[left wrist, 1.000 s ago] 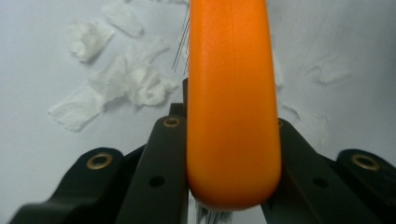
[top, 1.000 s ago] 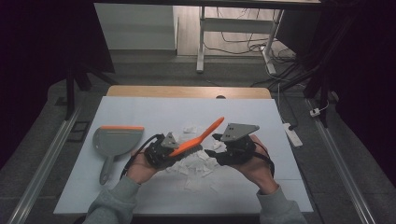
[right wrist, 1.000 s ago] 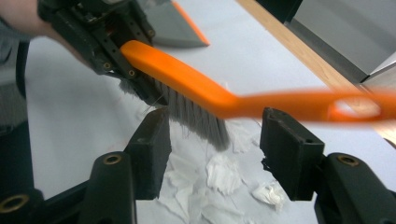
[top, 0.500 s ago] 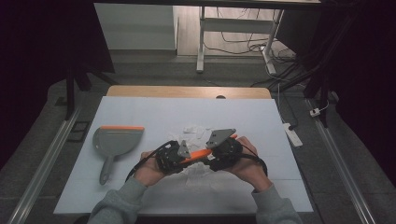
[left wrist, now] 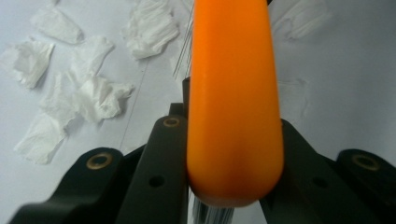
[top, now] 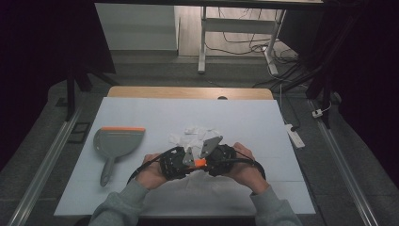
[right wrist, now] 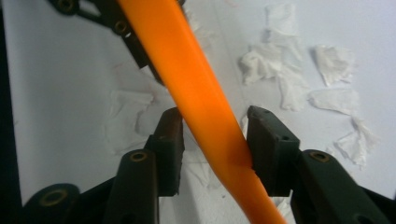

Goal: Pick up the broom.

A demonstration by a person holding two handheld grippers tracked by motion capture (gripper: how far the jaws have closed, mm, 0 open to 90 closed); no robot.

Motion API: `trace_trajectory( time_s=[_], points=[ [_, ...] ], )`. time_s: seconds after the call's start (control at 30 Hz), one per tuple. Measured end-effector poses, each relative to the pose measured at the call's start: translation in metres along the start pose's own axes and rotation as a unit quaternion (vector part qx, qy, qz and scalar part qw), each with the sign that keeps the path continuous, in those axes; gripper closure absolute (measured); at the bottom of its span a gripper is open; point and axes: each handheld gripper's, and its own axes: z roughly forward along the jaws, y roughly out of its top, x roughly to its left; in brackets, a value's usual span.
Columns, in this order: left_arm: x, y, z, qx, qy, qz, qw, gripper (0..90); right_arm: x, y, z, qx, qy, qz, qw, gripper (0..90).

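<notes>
- High view: both hands meet low at the middle of the white table (top: 141,113), the left gripper (top: 175,163) and the right gripper (top: 217,159) almost touching.
- Between them shows a short orange bit of the brush (top: 200,163); the rest of it is hidden under the grippers and hands.
- Torn paper scraps (top: 194,135) lie in a loose heap just beyond the grippers.
- A grey dustpan (top: 117,141) with an orange front edge lies flat well to the left, handle toward the person.
- Left gripper view: the orange brush handle (left wrist: 233,102) runs straight up the middle, and the two black jaws are clamped on its rounded end, one on each flank.
- Thin pale bristles show just under the handle's end, between the jaws.
- Scraps (left wrist: 93,98) are strewn over the table to the left and at the top.
- Right gripper view: the handle (right wrist: 201,102) crosses on a slant from top left to bottom right, passing between the jaws.
- The jaws have just been closing on it; the right-hand one touches the handle, while a narrow gap shows at the left-hand one, so it is not yet pinched.
- The left gripper (right wrist: 126,32) holds the handle farther up, at the top left.
- Scraps (right wrist: 299,79) lie to the right on the table.
</notes>
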Motion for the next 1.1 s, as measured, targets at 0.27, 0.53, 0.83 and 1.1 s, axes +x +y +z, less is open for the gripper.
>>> trace_trajectory(
  time_s=[0.27, 0.53, 0.83, 1.1],
  points=[
    [0.003, -0.007, -0.003, -0.023, 0.020, 0.000, 0.9995, 74.7, 0.007, -0.001, 0.004, 0.007, 0.005, -0.053, 0.9986, 68.6],
    [0.009, -0.028, -0.021, -0.078, 0.074, -0.063, 0.9922, 32.7, -0.002, -0.008, -0.006, -0.022, -0.003, -0.016, 0.9996, 70.6],
    [0.010, -0.084, -0.044, -0.106, 0.138, -0.173, 0.9694, 25.7, -0.022, -0.026, -0.022, -0.079, -0.022, 0.064, 0.9946, 70.6],
    [0.008, -0.142, -0.060, -0.115, 0.175, -0.242, 0.9475, 25.7, -0.033, -0.036, -0.032, -0.117, -0.027, 0.102, 0.9875, 70.6]
  ],
)
